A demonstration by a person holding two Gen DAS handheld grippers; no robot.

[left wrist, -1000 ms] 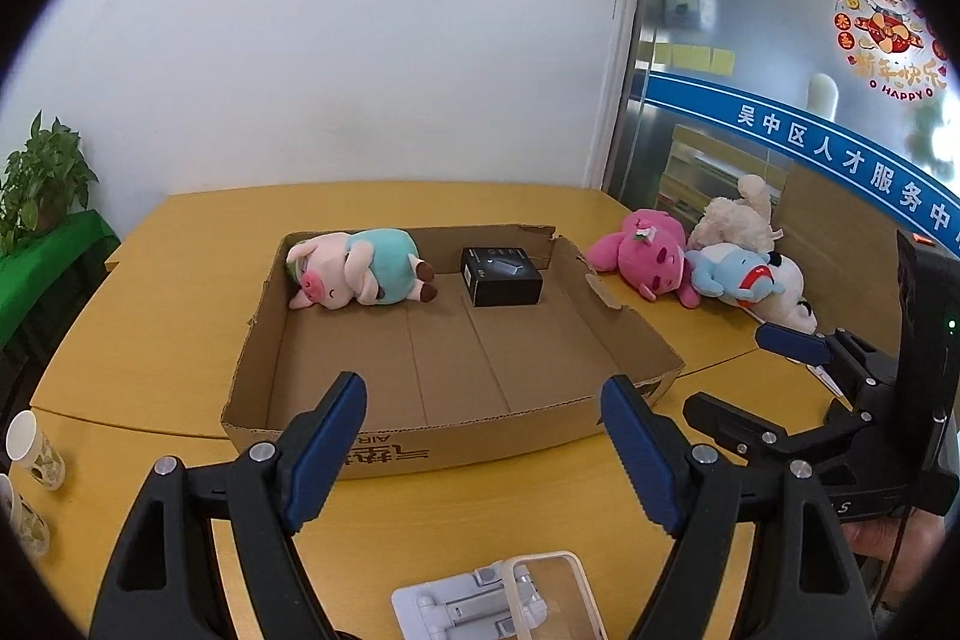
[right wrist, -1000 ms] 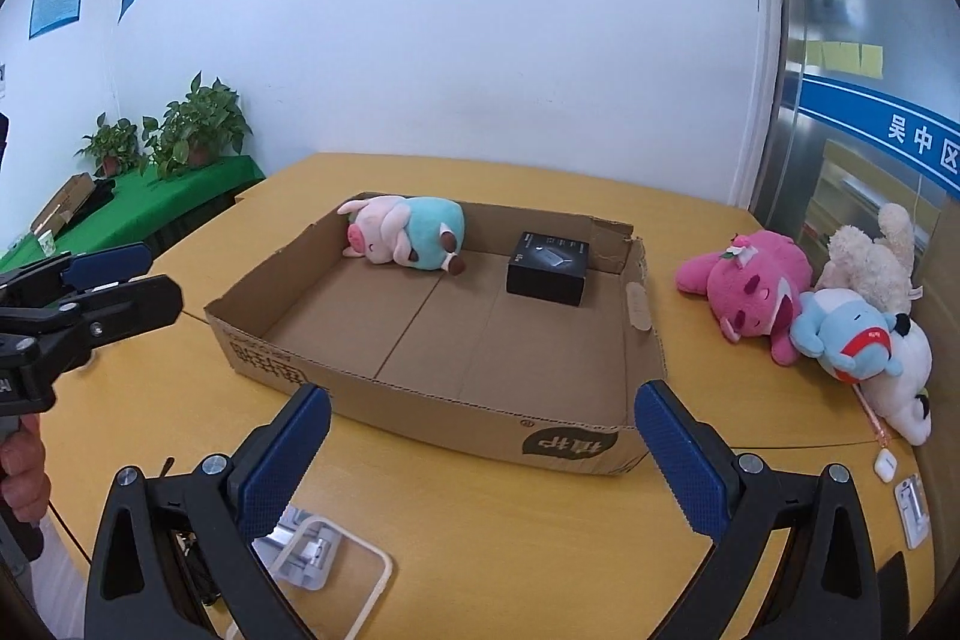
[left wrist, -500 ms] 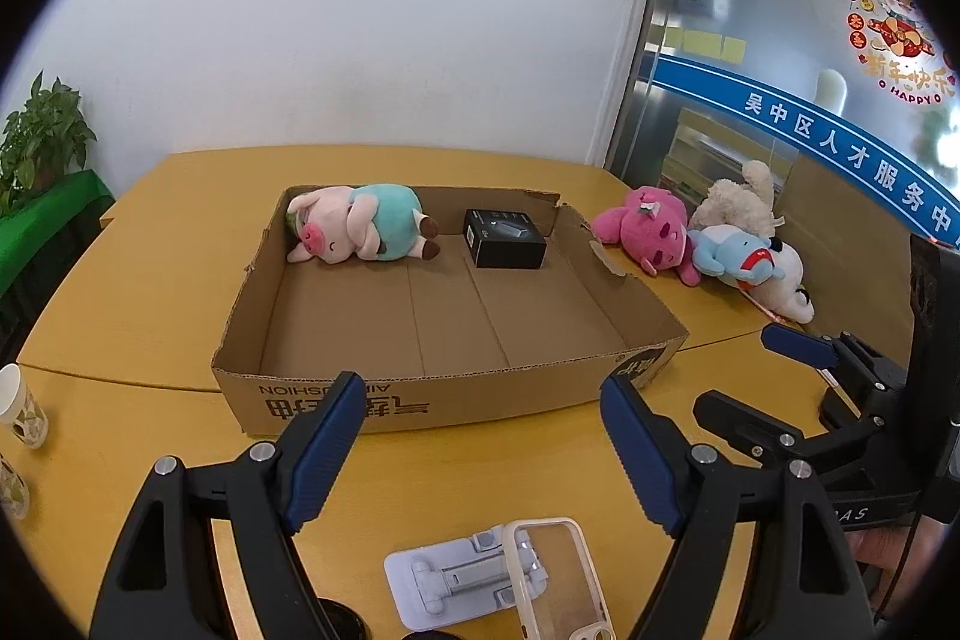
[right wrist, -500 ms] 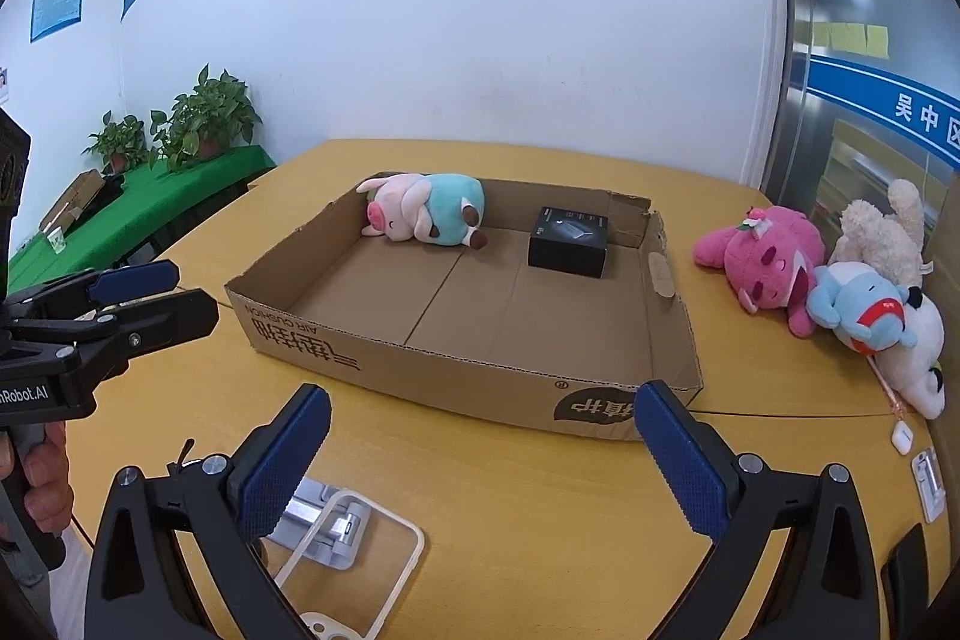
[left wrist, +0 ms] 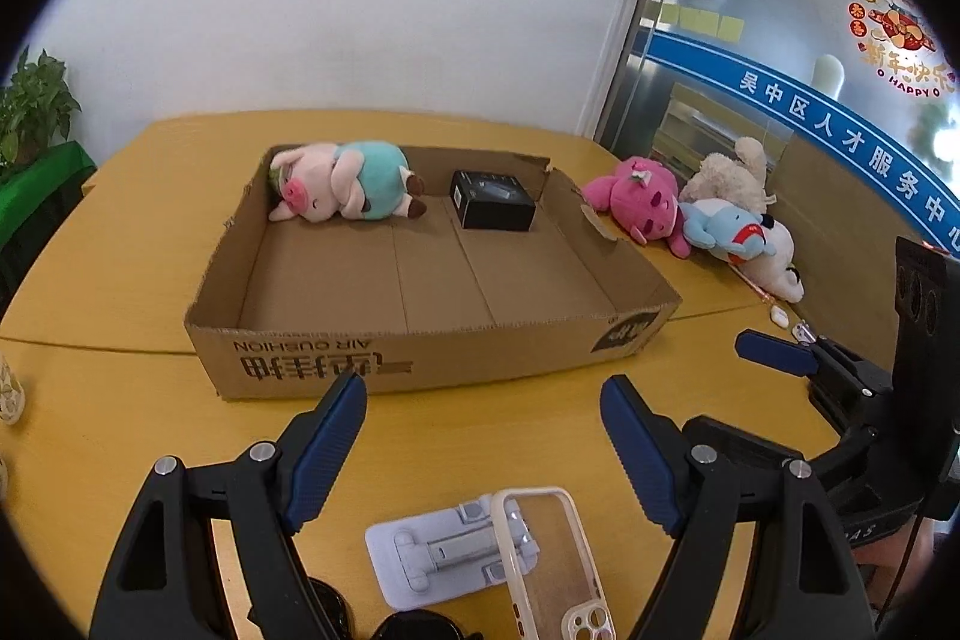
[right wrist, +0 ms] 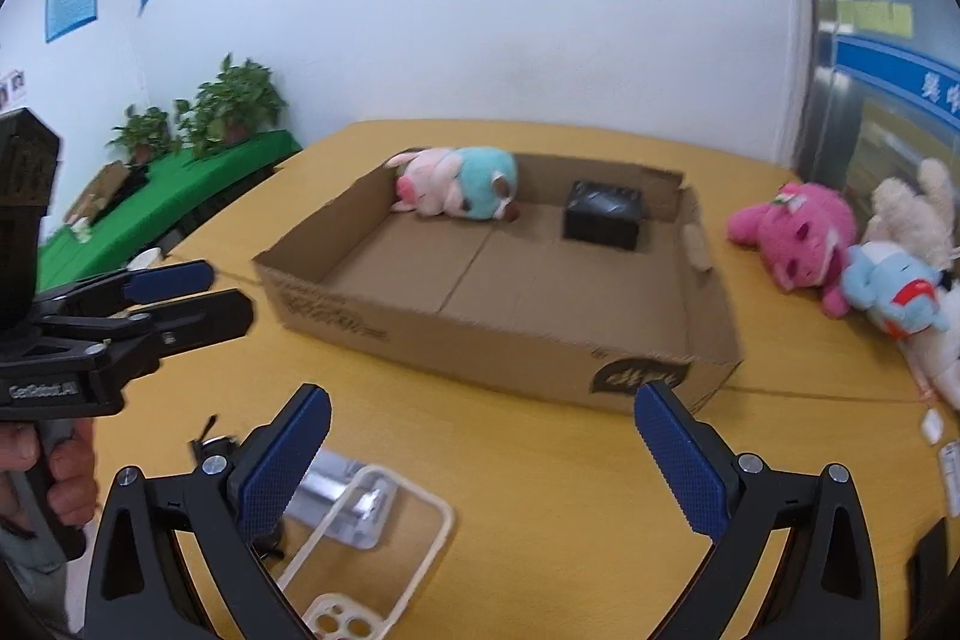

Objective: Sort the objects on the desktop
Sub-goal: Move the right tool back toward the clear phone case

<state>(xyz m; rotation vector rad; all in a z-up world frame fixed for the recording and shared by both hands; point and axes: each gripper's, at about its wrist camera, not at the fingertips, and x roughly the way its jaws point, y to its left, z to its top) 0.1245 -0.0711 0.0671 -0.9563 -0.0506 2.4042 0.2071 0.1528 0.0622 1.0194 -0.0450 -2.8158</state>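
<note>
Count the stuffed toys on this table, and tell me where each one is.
4. The pig plush lies inside the cardboard box. The pink plush, cream plush and blue plush sit piled outside its right wall. Others may be hidden.

So the count: five plush toys total, one pig [left wrist: 342, 181] in the box and four (pink [left wrist: 636, 199], cream [left wrist: 729, 172], blue [left wrist: 726, 226], white [left wrist: 780, 262]) beside it, plus one cardboard box [left wrist: 432, 280], one black box [left wrist: 493, 199], one phone case [left wrist: 555, 562], one phone stand [left wrist: 432, 556], two grippers (left [left wrist: 483, 445], right [right wrist: 480, 460]).
</note>
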